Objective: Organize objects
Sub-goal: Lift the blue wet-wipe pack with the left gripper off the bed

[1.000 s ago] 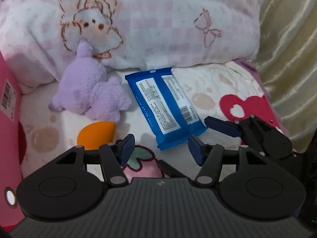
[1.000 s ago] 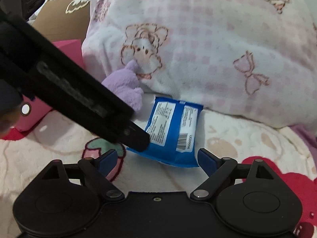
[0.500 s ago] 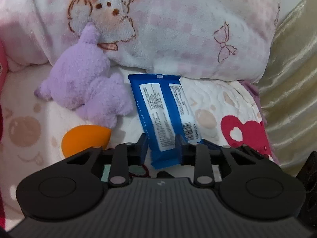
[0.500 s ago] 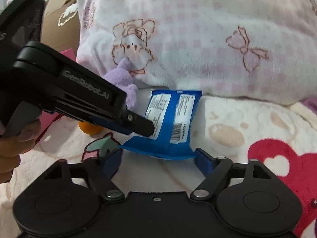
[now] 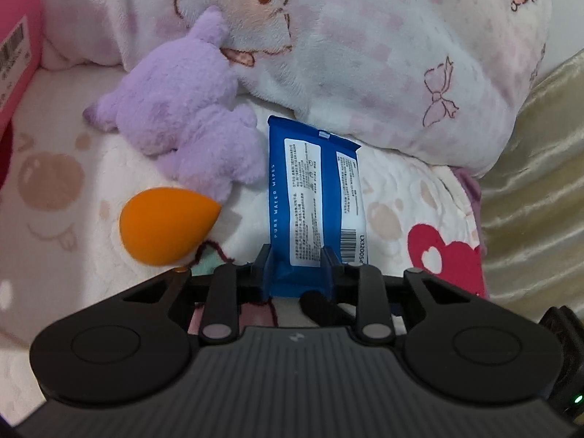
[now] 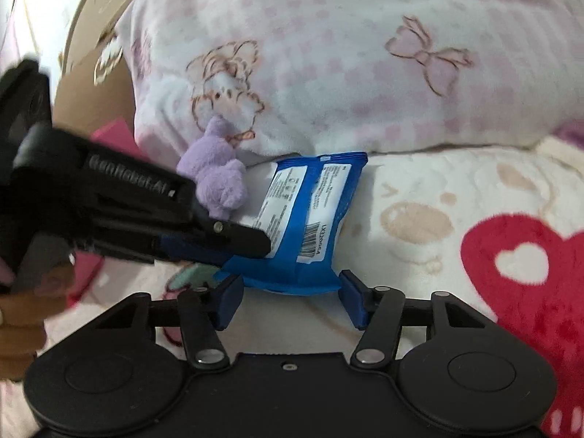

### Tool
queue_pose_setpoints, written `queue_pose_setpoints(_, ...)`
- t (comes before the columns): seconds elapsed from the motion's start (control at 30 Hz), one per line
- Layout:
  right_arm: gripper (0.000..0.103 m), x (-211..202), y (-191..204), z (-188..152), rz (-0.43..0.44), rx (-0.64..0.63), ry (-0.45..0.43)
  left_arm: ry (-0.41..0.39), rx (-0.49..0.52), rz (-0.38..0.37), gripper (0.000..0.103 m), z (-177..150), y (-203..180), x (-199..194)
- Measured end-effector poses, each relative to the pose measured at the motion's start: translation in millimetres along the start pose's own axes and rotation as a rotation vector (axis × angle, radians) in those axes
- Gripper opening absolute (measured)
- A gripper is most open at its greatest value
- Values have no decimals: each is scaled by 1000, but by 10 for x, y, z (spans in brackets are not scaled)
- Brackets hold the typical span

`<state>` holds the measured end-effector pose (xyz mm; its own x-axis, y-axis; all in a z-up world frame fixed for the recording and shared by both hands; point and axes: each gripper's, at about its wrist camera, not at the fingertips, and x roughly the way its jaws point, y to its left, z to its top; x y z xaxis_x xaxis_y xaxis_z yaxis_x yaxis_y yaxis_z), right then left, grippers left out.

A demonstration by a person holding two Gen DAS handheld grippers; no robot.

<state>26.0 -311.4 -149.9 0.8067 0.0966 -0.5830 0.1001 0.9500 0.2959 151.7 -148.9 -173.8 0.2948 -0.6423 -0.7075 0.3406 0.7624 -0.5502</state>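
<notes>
Blue plastic wraps a flat pack of wet wipes [image 5: 314, 197] that lies on a bed covered with a cream fleece blanket [image 5: 408, 189] printed with bubbles and red hearts. The left tool [image 5: 297, 268] is clamped on the pack's near end, its two dark blue pads pinching the wrapper from both sides. In the right wrist view, the right tool [image 6: 290, 299] sits just short of the same near edge; its jaws are closing, the pads standing apart to either side of the pack's corners and not pressing it. A purple plush toy [image 5: 186, 124] lies just beside the pack, leaning against a big pink-and-white checked pillow [image 5: 383, 47] with cartoon sheep and bows. An orange teardrop sponge [image 5: 164, 230] rests near the plush. A pink box [image 5: 16, 43] stands at the left edge, and gold satin fabric [image 5: 536, 189] hangs at the right.
</notes>
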Motion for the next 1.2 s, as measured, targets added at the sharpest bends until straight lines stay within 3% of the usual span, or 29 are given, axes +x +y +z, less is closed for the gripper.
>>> queue_pose_setpoints(0.23, 58, -215, 122, -76, 43, -21, 85, 100, 80, 30, 26, -199, -86, -164)
queue_pose_setpoints(0.47, 60, -288, 293, -115, 49, -54, 164, 146, 46, 16, 26, -343, 14, -276)
queue_pose_setpoints(0.6, 62, -423, 468, -178, 8, -118, 225, 195, 38, -17, 26, -479, -9, -357)
queue_pose_setpoints(0.7, 69, -495, 481, -242, 4, -120, 226, 174, 14, -32, 26, -543, 47, -433)
queue_pose_setpoints(0.83, 74, -428, 386, -216, -39, -71, 219, 88, 40, -12, 26, -492, 83, -496)
queue_pose_setpoints(0.9, 75, -409, 316, -196, -30, -27, 203, 72, 42, -36, 26, -452, 81, -491)
queue_pose_setpoints(1.03, 75, -311, 218, -192, 14, 46, 172, 33, 69, -3, 26, -398, 36, -400)
queue_pose_setpoints(1.2, 75, -257, 263, -191, 42, 50, 172, 46, 25, -15, 26, -384, 98, -266)
